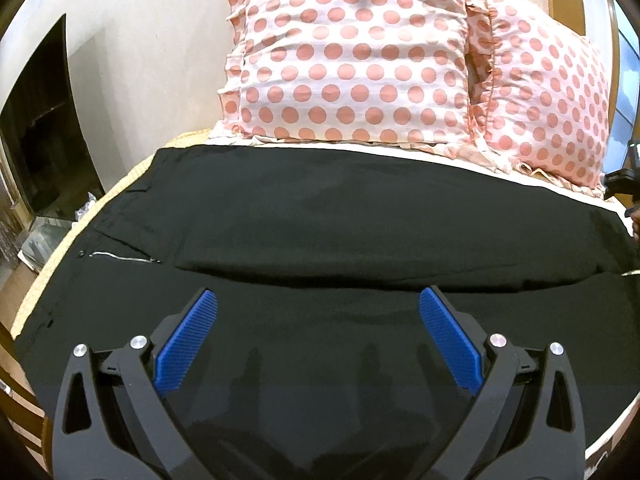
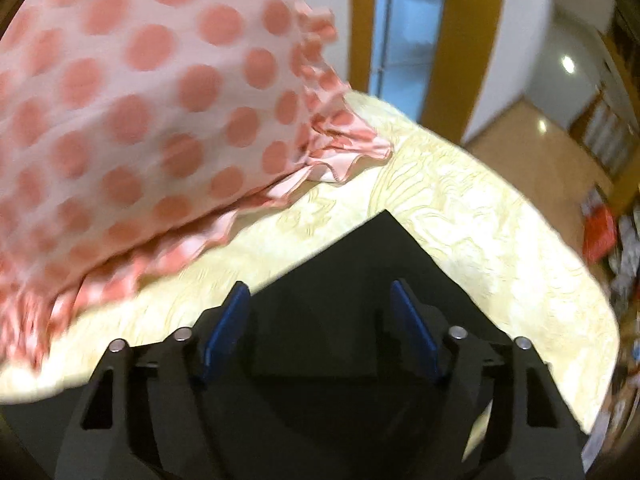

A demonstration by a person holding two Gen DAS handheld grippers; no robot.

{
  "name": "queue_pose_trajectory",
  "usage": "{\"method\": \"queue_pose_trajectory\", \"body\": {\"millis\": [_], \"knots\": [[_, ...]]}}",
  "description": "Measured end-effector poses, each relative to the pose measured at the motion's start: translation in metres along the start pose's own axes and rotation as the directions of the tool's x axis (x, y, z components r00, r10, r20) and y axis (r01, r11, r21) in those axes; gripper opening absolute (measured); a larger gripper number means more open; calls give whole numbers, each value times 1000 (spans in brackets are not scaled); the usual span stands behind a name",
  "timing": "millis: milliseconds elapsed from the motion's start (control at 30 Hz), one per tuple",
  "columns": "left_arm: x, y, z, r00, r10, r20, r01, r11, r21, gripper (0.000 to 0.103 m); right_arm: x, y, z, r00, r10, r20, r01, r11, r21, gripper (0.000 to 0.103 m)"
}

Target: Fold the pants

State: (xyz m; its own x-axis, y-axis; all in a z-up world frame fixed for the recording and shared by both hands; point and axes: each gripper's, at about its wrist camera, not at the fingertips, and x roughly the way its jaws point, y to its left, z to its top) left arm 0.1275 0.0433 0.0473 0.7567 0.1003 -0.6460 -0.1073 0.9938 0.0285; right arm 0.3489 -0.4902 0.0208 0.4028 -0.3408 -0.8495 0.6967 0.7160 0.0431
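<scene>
Black pants (image 1: 320, 216) lie flat across the bed, one leg folded over the other, with the zipper (image 1: 124, 257) showing at the left. My left gripper (image 1: 320, 300) is open above the near leg, blue pads spread wide, holding nothing. My right gripper (image 2: 320, 292) is open over the pants' leg end (image 2: 380, 264), whose corner points away from it. The right gripper's edge (image 1: 624, 178) shows at the far right of the left wrist view.
Two pink polka-dot pillows (image 1: 352, 48) (image 2: 132, 92) lean at the head of the bed just beyond the pants. The cream bedspread (image 2: 460, 216) ends at the bed edge on the right. A dark TV (image 1: 44, 128) stands left of the bed.
</scene>
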Motion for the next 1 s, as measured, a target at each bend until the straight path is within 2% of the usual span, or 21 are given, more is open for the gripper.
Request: {"method": "queue_pose_trajectory", "body": {"millis": [167, 233, 300, 367, 400, 533, 600, 700, 867, 933, 1000], "knots": [[16, 3, -2, 999, -12, -36, 12, 1000, -7, 101, 39, 8, 13, 994, -91, -68, 95, 994, 61, 62], [20, 4, -3, 998, -29, -56, 28, 1000, -14, 101, 41, 8, 13, 992, -118, -48, 120, 992, 45, 62], [21, 6, -4, 998, -38, -56, 37, 999, -17, 101, 40, 3, 7, 993, -112, -34, 114, 992, 47, 59], [21, 6, -4, 997, -47, -57, 46, 999, -19, 101, 36, -9, 0, 996, -84, -21, 86, 993, 87, 46], [21, 6, -4, 997, -49, -59, 48, 999, -20, 101, 36, -15, -1, 997, -79, -16, 81, 992, 100, 31], [20, 6, -5, 997, -58, -57, 57, 998, -20, 101, 30, -45, -11, 996, 91, 12, -92, 978, 185, 12], [20, 6, -5, 996, -59, -60, 58, 998, -19, 101, 28, -59, -13, 981, 194, 24, -195, 952, 237, 5], [19, 6, -5, 997, -59, -56, 57, 998, -24, 101, 7, -78, -23, 946, 305, 110, -324, 909, 263, 4], [20, 8, -5, 996, -65, -57, 63, 997, -36, 101, -46, -108, -47, 867, 432, 248, -483, 851, 206, 4], [20, 8, -5, 996, -61, -58, 59, 998, -37, 101, -74, -121, -66, 826, 484, 290, -544, 819, 181, 4], [19, 9, -6, 997, -57, -51, 55, 998, -40, 101, -91, -134, -87, 795, 518, 317, -583, 795, 164, 4]]}}
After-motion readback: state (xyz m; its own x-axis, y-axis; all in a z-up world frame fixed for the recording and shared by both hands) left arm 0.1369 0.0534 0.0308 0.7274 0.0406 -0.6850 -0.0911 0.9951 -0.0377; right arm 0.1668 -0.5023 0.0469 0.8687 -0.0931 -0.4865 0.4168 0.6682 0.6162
